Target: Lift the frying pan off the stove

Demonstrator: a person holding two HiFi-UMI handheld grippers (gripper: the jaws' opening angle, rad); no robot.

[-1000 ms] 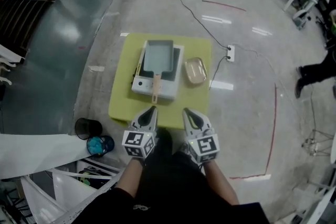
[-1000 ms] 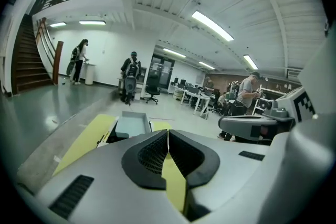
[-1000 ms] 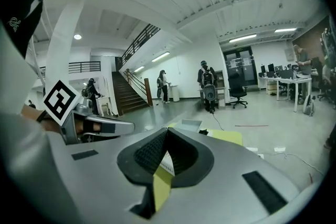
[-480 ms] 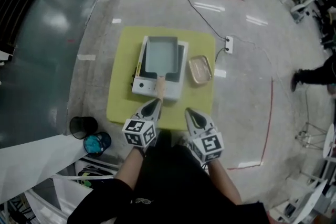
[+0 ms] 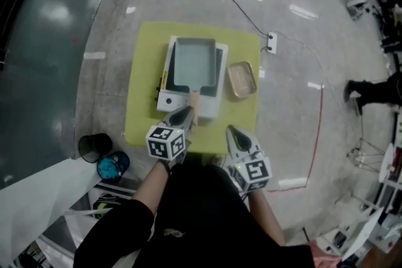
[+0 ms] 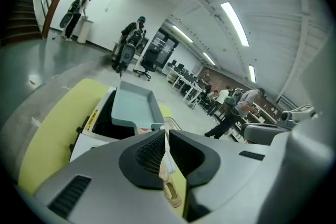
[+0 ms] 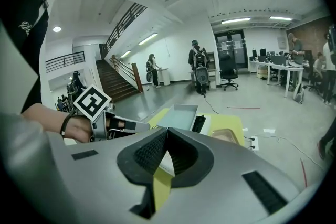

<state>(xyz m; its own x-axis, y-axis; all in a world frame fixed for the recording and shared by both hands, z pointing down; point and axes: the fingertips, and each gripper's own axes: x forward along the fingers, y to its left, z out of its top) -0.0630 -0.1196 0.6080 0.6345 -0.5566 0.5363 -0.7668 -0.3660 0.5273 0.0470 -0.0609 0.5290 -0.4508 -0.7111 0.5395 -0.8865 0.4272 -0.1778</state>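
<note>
A grey-blue rectangular frying pan (image 5: 195, 63) sits on a white portable stove (image 5: 173, 100) on a yellow table (image 5: 146, 85). Its wooden handle (image 5: 194, 103) points back toward me. My left gripper (image 5: 186, 112) is shut, its tips right at the handle's near end and just left of it. In the left gripper view the handle (image 6: 170, 189) shows below the closed jaws, with the pan (image 6: 134, 107) ahead. My right gripper (image 5: 232, 130) is shut and empty, hovering at the table's near edge, right of the handle. From the right gripper view the pan (image 7: 178, 115) lies ahead.
A shallow tan dish (image 5: 241, 79) lies on the table right of the stove. A black cup (image 5: 92, 146) and a blue object (image 5: 112, 166) stand on the floor at lower left. A power strip (image 5: 270, 42) with a cable lies beyond the table. A person's legs (image 5: 370, 90) show far right.
My left gripper has moved forward over the table edge to the handle's near end. The right gripper has stayed back beside it. The table now sits nearer in the head view.
</note>
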